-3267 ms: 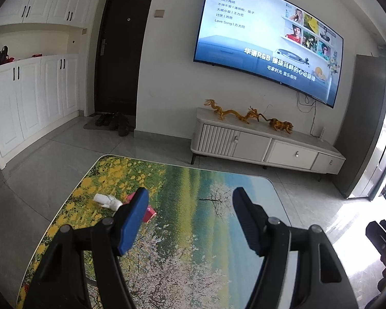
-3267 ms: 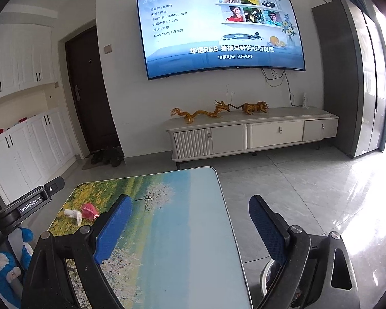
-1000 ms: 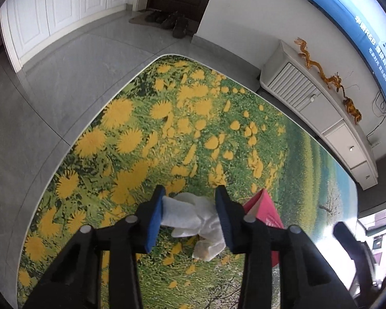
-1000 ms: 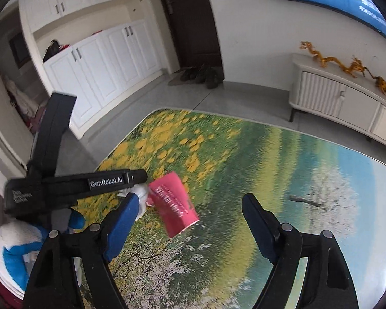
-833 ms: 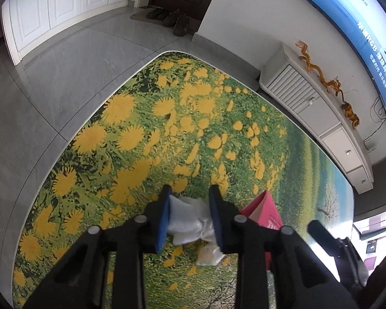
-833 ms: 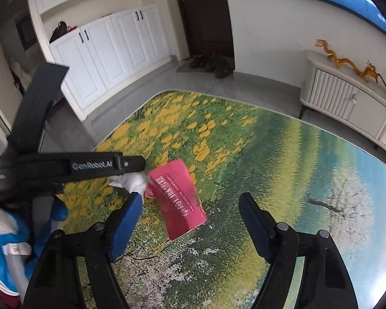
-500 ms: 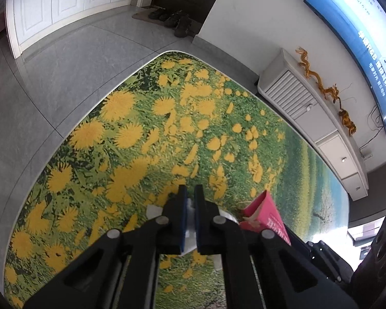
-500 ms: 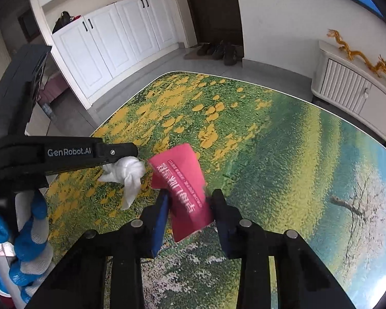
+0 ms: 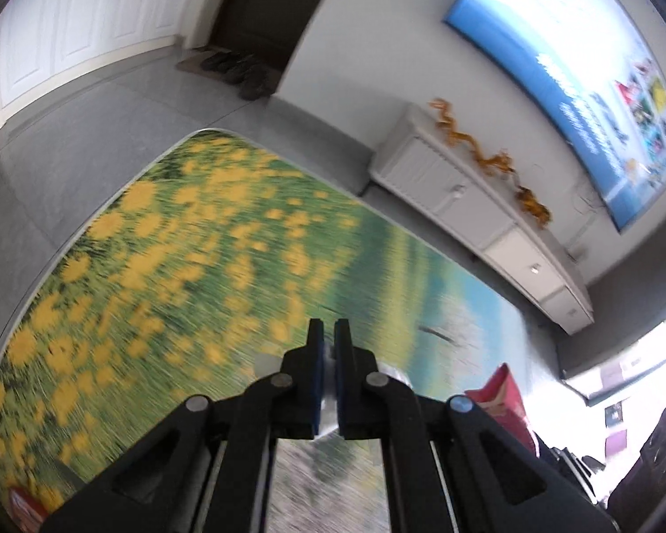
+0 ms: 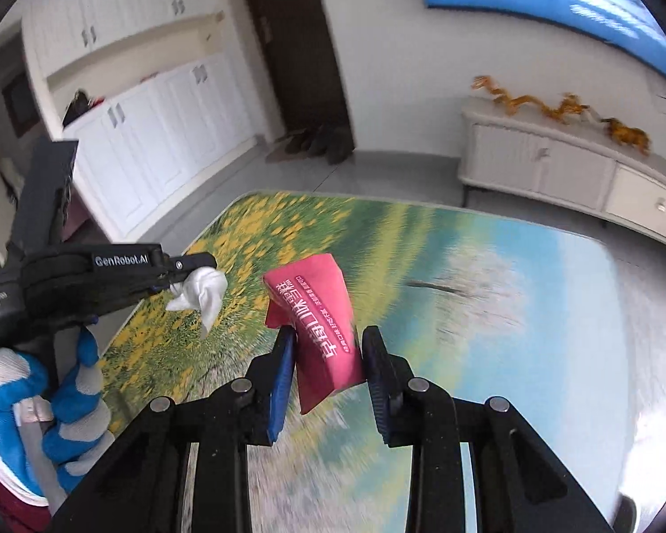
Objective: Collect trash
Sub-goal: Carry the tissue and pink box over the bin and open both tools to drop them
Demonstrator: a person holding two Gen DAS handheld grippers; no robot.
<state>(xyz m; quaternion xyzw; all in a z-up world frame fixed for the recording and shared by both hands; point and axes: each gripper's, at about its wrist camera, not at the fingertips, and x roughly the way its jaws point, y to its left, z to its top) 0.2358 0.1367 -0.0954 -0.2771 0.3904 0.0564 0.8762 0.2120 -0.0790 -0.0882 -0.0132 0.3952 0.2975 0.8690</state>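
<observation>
My left gripper (image 9: 328, 333) is shut on a crumpled white tissue (image 10: 200, 291), held above the flower-print table (image 9: 177, 244); in the left wrist view only slivers of the tissue (image 9: 328, 404) show between the fingers. My right gripper (image 10: 328, 333) is shut on a red paper packet (image 10: 319, 324) with white lettering, lifted off the table (image 10: 488, 275). The packet also shows at the lower right of the left wrist view (image 9: 501, 395). The left gripper appears at the left in the right wrist view (image 10: 208, 262).
A white TV cabinet (image 10: 577, 173) with golden dragon figures (image 10: 533, 106) stands against the far wall under a large screen (image 9: 577, 66). White cupboards (image 10: 155, 133) and a dark door (image 10: 297, 44) lie to the left. Shoes (image 10: 315, 142) sit by the door.
Both grippers closed, the left on the tissue and the right on the red packet, and both lifted their pieces off the table. The views are motion-blurred now.
</observation>
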